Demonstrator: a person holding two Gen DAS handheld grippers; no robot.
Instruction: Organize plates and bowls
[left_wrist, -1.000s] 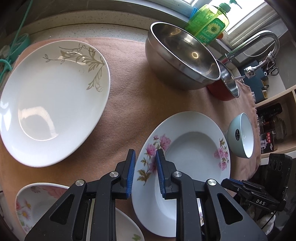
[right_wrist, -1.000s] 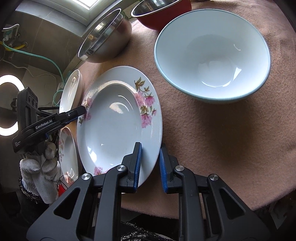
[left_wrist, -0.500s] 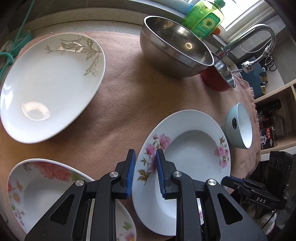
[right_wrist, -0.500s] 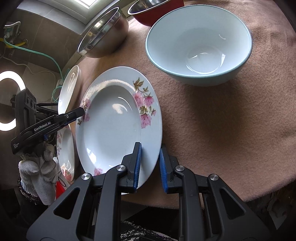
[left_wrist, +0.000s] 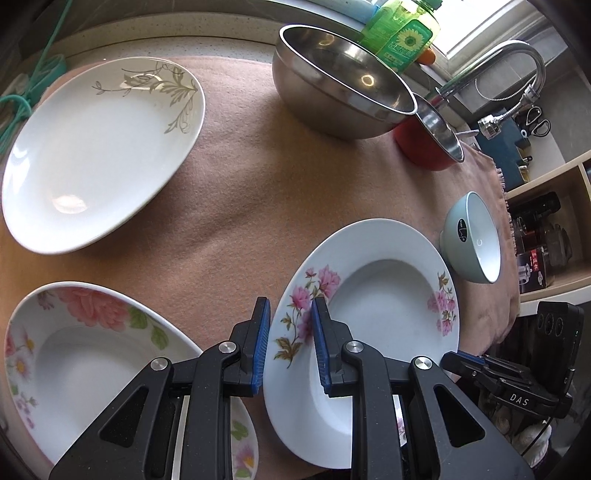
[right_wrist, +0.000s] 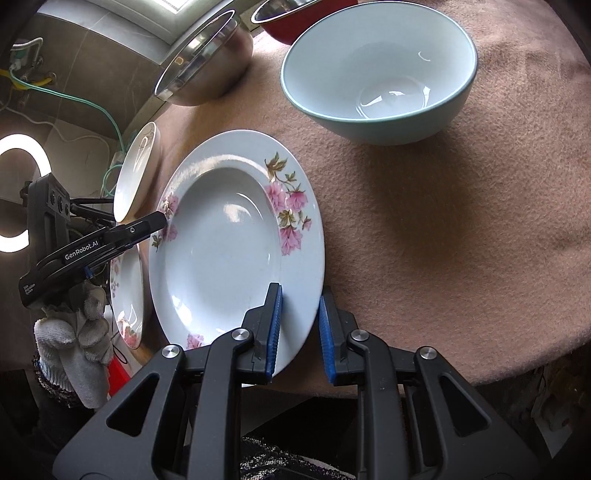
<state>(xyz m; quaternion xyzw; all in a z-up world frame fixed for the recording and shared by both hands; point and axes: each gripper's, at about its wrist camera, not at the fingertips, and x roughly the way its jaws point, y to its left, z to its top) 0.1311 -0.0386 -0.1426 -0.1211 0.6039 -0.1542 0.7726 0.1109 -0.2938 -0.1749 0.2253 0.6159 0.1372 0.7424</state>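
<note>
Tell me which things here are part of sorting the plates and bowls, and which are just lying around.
Part of the job: pink-flower plate gripped by left gripper and right gripper; leaf-pattern plate; rose plate; pale blue bowl; steel bowl; red bowl.

Lying about: soap bottle; faucet; scissors.

place: home kitchen | signs: sink tap (left_wrist: 517, 62), dish soap bottle (left_wrist: 402, 37), steel mixing bowl (left_wrist: 343, 99), plates on counter

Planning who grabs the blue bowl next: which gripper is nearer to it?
Right. The right gripper clamps the pink-flowered plate's rim on the side facing the blue bowl; the left gripper clamps the opposite rim, with the plate between.
</note>
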